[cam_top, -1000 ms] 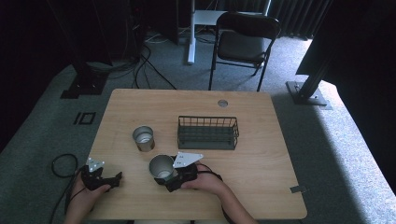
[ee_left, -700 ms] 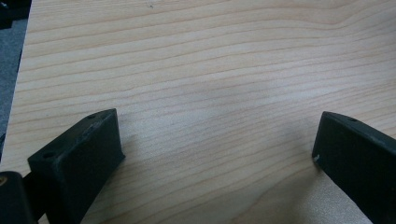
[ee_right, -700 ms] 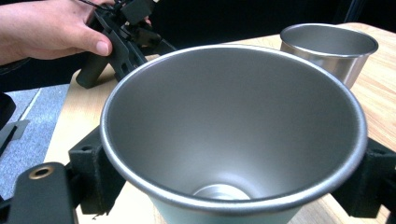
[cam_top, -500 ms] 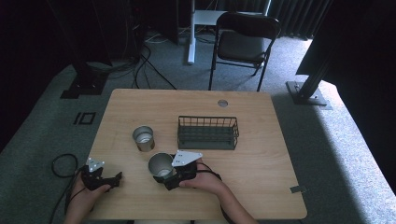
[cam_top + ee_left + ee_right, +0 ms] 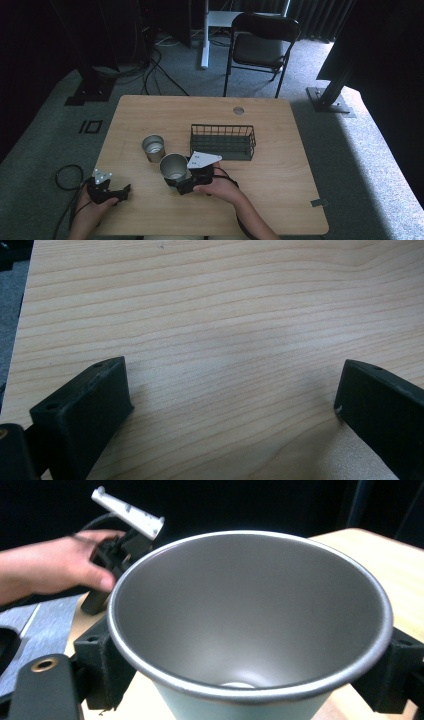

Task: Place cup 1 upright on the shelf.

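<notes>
While my right gripper (image 5: 176, 176) sits near the front middle of the table (image 5: 280, 165), its jaws are clamped on the metal cup (image 5: 173, 166), one black pad against each side of the wall just below the rim. From the right gripper view the cup (image 5: 250, 625) stands between the pads, mouth open toward the camera, interior bare and grey. From the high view the held cup is just in front of a second metal cup (image 5: 153, 148), which stands upright on the wood; the two appear close, and I cannot tell whether they touch. A dark wire basket (image 5: 223, 142) rests to the right of the second cup, near the grey plate on my right gripper.

My left gripper (image 5: 120, 191) lies at the front left corner of the table, well apart from both cups. Its jaws stand wide apart over bare wood in the left gripper view, with nothing between them. My left hand (image 5: 55, 570) grips it.
</notes>
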`<move>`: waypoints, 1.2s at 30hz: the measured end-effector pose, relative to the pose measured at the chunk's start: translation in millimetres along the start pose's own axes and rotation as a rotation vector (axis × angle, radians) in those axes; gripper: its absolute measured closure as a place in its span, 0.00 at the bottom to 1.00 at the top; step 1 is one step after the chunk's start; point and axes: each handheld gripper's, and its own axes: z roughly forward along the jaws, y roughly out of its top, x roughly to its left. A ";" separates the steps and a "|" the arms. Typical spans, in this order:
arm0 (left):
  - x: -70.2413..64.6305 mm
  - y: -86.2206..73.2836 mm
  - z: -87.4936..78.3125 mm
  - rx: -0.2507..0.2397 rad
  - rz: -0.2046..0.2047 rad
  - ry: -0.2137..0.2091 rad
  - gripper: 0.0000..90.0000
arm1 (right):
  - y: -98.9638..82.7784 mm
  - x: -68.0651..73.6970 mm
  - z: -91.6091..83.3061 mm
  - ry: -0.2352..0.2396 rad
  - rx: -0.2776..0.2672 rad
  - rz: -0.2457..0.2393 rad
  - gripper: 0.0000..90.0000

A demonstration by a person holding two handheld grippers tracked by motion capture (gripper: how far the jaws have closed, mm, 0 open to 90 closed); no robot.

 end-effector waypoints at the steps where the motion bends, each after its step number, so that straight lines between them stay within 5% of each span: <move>1: 0.1 0.0 -0.1 0.001 0.001 0.000 0.02 | 3.1 -1.3 -1.5 -0.004 -0.003 0.000 0.14; 16: 0.2 0.1 -0.2 0.003 0.003 -0.001 0.02 | 44.1 -10.5 -20.7 -0.077 -0.065 -0.017 0.14; 36: 0.1 0.0 0.0 0.001 0.001 0.000 0.02 | 71.1 -44.5 -60.0 -0.297 -0.133 0.012 0.15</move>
